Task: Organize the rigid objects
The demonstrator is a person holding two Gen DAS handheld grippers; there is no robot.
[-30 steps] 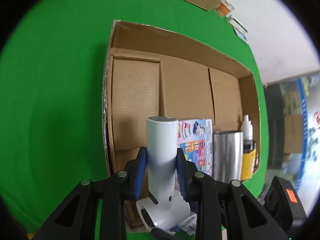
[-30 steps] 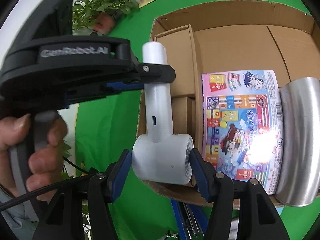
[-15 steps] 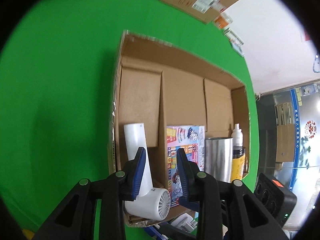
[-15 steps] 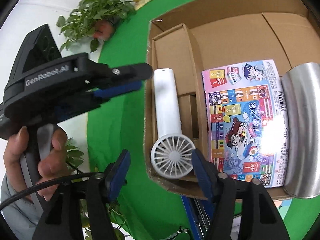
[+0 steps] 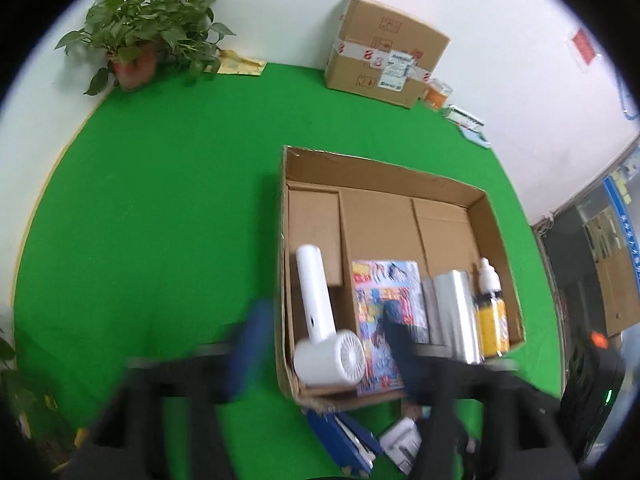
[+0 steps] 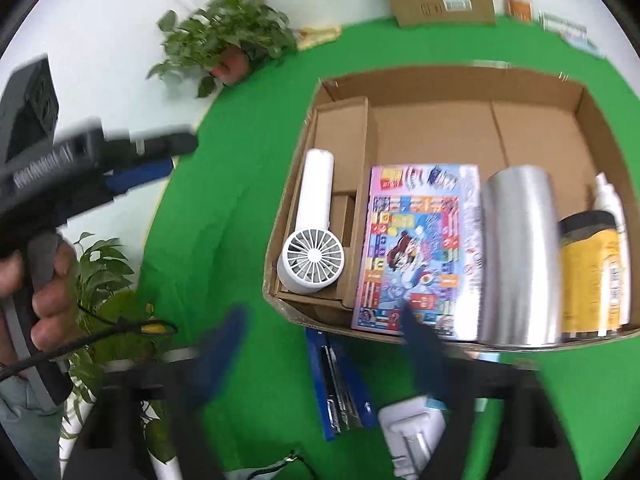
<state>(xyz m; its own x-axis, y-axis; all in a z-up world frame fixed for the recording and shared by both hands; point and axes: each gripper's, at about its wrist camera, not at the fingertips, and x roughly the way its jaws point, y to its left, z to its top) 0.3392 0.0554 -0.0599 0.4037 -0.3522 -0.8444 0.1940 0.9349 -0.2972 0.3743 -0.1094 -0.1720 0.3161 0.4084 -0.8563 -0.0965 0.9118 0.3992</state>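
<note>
A white handheld fan [image 5: 324,332] [image 6: 314,232] lies in the left slot of the open cardboard box [image 5: 496,232] [image 6: 440,80], head toward me. Beside it lie a colourful game box [image 5: 382,320] [image 6: 420,248], a steel tumbler [image 5: 456,316] [image 6: 520,252], a yellow jar [image 5: 494,320] [image 6: 592,272] and a white dropper bottle [image 5: 489,274] [image 6: 606,196]. My left gripper [image 5: 320,344] is open, empty and blurred, raised above the box's near edge; it also shows in the right wrist view [image 6: 140,160]. My right gripper [image 6: 320,352] is open, empty and blurred, also back from the box.
A blue stapler-like object [image 6: 338,384] [image 5: 344,440] and a white plug-like object [image 6: 412,428] [image 5: 400,440] lie on the green mat in front of the box. A potted plant [image 5: 136,44] and a sealed carton [image 5: 384,64] stand at the far wall. Another plant [image 6: 104,280] is at the left.
Both grippers let go of the white fan, which now lies in the box's left slot. Both have opened wide and pulled up and back from the box.
</note>
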